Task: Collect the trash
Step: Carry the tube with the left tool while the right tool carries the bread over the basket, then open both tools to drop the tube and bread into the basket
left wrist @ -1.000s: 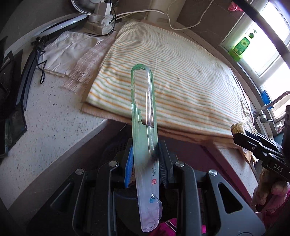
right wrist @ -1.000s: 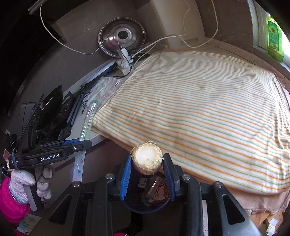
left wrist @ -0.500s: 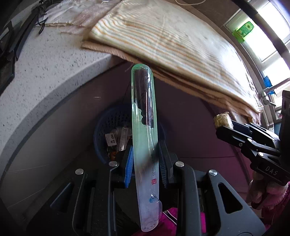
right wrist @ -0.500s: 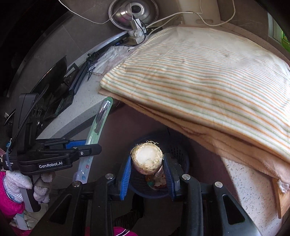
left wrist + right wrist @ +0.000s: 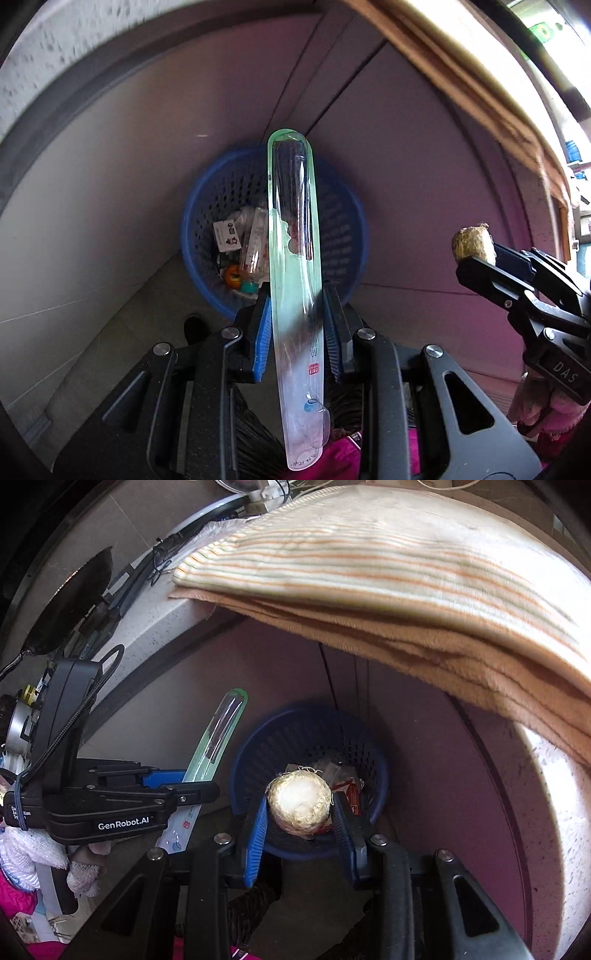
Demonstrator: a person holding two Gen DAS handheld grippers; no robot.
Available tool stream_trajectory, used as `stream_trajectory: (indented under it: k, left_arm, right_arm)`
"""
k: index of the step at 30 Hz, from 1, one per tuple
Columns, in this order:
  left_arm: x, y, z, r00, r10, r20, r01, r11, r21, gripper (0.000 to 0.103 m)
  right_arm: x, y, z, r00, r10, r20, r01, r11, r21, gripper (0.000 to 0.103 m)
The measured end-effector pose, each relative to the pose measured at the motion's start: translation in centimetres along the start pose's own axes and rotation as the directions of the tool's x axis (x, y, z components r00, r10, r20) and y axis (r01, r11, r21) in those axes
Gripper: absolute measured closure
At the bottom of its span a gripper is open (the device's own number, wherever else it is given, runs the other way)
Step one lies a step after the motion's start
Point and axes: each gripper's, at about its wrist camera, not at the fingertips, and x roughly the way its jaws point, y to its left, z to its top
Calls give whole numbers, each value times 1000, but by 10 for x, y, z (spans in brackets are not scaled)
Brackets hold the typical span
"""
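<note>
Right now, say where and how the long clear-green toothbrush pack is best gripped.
Grip the toothbrush pack across its narrow width near the middle, as the left gripper does, coming from its printed lower end. It is long, thin and flat, so a mid-length hold keeps the green tip pointed at the blue basket.

From the left wrist I see the long clear green-edged plastic package (image 5: 293, 280) covering the middle of the blue perforated plastic basket (image 5: 343, 229); the speckled bench (image 5: 44, 48) edge is smeared with blur, and I can't read the litter labels.

Blue basket (image 5: 343, 206) on floor (image 5: 110, 332)
</note>
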Motion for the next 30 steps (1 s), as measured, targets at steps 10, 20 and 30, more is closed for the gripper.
stream_trajectory:
  k: [10,20,30]
  left_arm:
    - [44,12,-7,997,26,-73,-28,999,-25,78]
    - [63,21,1,993,55,-103,-58,998,-28,78]
    - [69,26,17,991,87,-104,-89,996,-18,78]
  right_arm:
    - [43,-5,-8,998,-25,-61,25,1000,-7,68]
    - [81,0,2,993,-72,-92,69,997,-33,68]
    - [89,-1,10,992,-89,-94,86,996,-32,66]
